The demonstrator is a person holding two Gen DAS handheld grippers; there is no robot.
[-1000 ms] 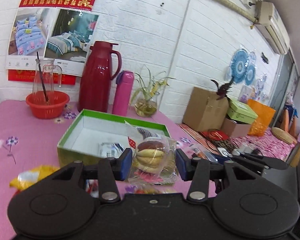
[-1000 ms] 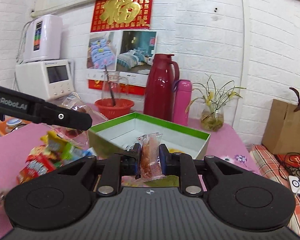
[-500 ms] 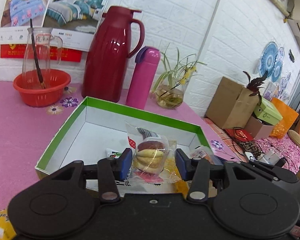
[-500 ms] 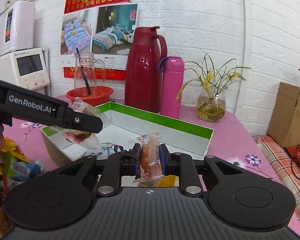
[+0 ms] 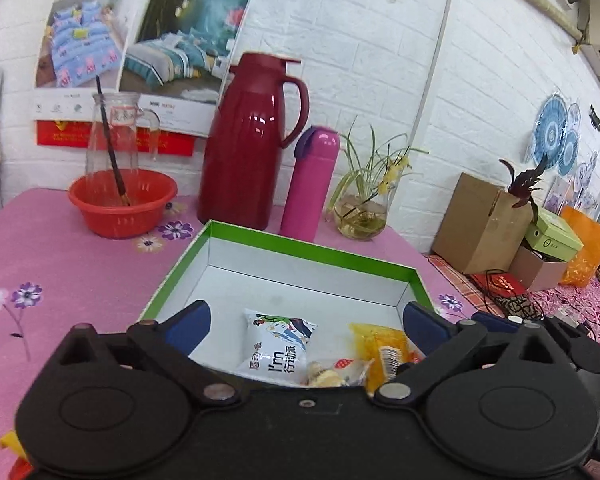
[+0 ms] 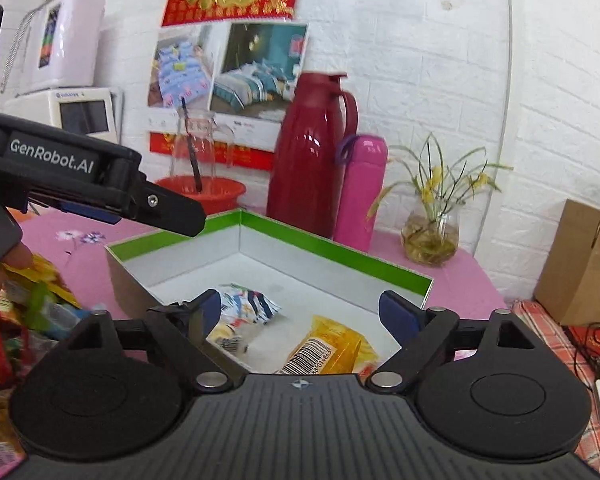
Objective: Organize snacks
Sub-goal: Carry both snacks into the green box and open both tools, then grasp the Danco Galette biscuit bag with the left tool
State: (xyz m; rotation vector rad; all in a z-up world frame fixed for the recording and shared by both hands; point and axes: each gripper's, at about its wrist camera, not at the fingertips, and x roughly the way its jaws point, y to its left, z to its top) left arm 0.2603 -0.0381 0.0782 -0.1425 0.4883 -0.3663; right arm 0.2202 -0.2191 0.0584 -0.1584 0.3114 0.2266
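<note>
— Two grippers over the box (image 5: 308, 250), both w/ jaws just sprung wide. Left gripper (image 5: 306, 322): blue pads spread, nothing btwn them. Right gripper (image 6: 300, 312): same, spread wide & empty.

— Snacks?

— Inside the green-rimmed box, on its white floor: white packet (image 5: 276, 346), yellow packet (image 5: 384, 354) just beside it, small clear-wrapped pastry (image 5: 332, 374) at the near edge. Right view shows the white packet (image 6: 246, 306) near the left pad, yellow one (image 6: 328, 346) lower centre.

— More outside?

— Yep, loose pile of snacks (image 6: 32, 312) on the pink tablecloth (image 5: 60, 256), left of the box, under the left gripper's arm. Red jug (image 5: 252, 140) & pink flask (image 5: 312, 184) stand behind the box.
</note>
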